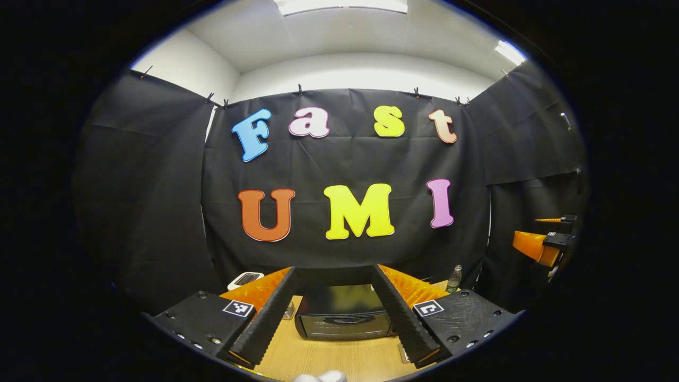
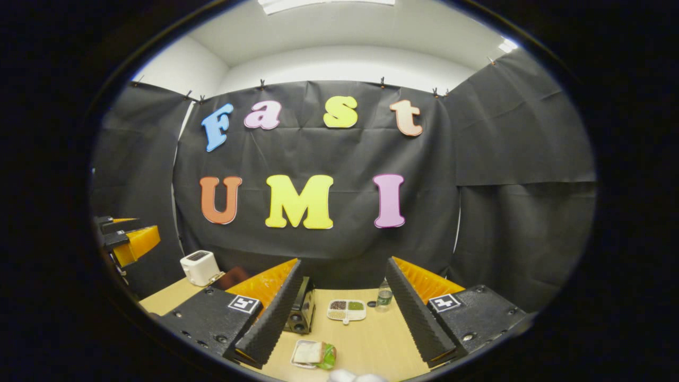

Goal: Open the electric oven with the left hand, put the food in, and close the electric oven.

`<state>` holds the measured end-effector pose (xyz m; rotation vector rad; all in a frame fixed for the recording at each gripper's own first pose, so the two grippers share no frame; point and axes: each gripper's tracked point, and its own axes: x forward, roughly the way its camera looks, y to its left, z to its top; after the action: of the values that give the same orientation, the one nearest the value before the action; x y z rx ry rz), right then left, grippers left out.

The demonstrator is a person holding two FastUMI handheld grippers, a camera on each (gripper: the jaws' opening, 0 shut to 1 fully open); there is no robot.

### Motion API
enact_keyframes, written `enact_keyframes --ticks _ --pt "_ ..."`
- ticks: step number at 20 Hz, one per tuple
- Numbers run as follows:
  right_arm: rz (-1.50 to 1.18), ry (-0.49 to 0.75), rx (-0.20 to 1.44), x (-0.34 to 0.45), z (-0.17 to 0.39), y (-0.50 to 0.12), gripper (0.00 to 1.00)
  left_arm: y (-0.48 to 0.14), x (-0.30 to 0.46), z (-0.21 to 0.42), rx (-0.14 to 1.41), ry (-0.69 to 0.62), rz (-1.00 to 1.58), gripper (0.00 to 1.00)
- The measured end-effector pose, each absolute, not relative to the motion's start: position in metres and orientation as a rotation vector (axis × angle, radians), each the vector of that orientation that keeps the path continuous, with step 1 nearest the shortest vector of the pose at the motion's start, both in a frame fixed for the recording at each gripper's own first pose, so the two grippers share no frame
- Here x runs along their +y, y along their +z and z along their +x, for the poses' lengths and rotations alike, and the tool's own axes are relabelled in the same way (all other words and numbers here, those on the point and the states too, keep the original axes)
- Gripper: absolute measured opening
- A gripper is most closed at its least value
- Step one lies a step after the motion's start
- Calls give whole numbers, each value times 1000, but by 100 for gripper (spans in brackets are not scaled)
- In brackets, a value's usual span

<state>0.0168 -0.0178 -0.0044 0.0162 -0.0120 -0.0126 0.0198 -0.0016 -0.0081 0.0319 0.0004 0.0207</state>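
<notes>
The black electric oven (image 1: 342,318) stands on the wooden table (image 1: 339,358) with its door closed, straight ahead of my left gripper (image 1: 334,270). That gripper is open and holds nothing. In the right gripper view the food, a sandwich with greens on a small plate (image 2: 313,353), lies on the table near the front. My right gripper (image 2: 344,262) is open above it and holds nothing. The oven (image 2: 303,307) shows side-on, partly hidden by one finger (image 2: 273,318). Each gripper also appears at the edge of the other's view: the right gripper (image 1: 536,233) and the left gripper (image 2: 135,231).
A white toaster (image 2: 200,267) stands at the table's back left. A divided tray of grains (image 2: 347,310) and a small bottle (image 2: 384,297) sit behind the sandwich, to the right of the oven. Black cloth walls close the booth on three sides.
</notes>
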Motion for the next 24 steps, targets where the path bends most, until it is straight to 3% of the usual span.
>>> enact_keyframes --ticks 8,9,10,24 --pt "-1 3 -20 -30 17 -11 95 -69 -9 47 30 17 16 94" --pt "-10 2 -21 -33 16 -11 100 -81 -11 52 43 19 17 94" --pt "-18 -1 -21 -36 15 -11 95 -93 -13 58 48 18 22 94" --pt "-43 -55 73 -74 31 -53 95 -245 -39 175 188 -2 27 95"
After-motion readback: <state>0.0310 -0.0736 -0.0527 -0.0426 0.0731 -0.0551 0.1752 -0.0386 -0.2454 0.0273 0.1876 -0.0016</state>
